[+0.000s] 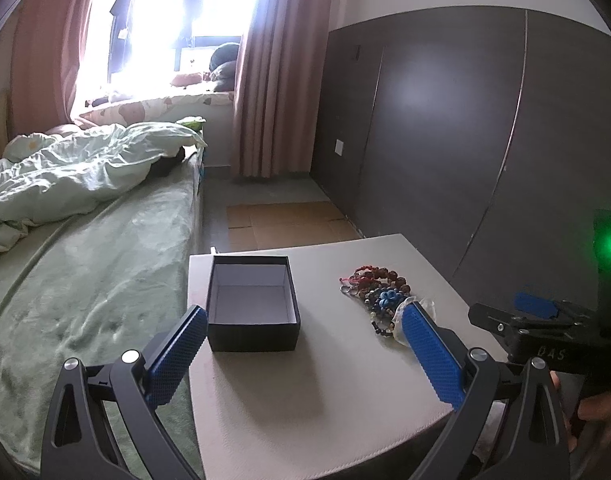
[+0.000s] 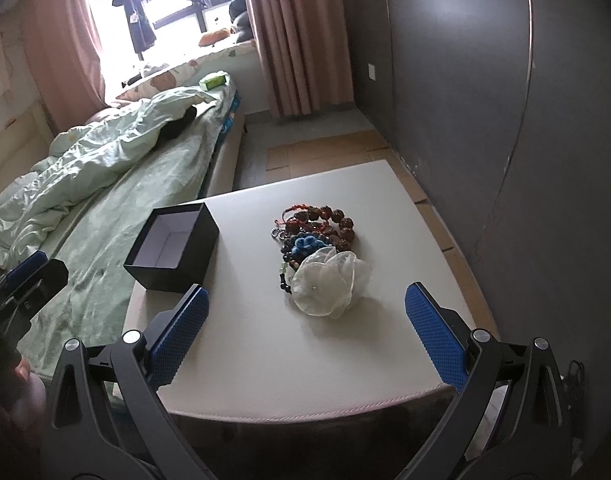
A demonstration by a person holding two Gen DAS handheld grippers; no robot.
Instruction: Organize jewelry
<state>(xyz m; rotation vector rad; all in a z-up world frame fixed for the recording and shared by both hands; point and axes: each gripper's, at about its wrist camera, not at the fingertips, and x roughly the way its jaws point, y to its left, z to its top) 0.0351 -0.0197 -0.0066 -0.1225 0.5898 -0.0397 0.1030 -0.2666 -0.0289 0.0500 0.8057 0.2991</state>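
Both hand-held grippers, left [image 1: 303, 350] and right [image 2: 305, 330], wide open, empty.

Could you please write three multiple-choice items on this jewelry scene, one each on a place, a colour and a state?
1. Where does the black box stand relative to the jewelry pile in the right wrist view?
A. To its left
B. To its right
C. On top of it

2. What colour is the fabric flower at the near end of the pile?
A. Red
B. White
C. Black

3. What state is the box in?
A. Shut with a lid
B. Open and full of beads
C. Open and empty

Answers:
1 A, the box stands near the left edge of the table, apart from the pile.
2 B, its sheer petals look white.
3 C, only its bare pale lining shows; the left gripper and right gripper are both open and hold nothing.
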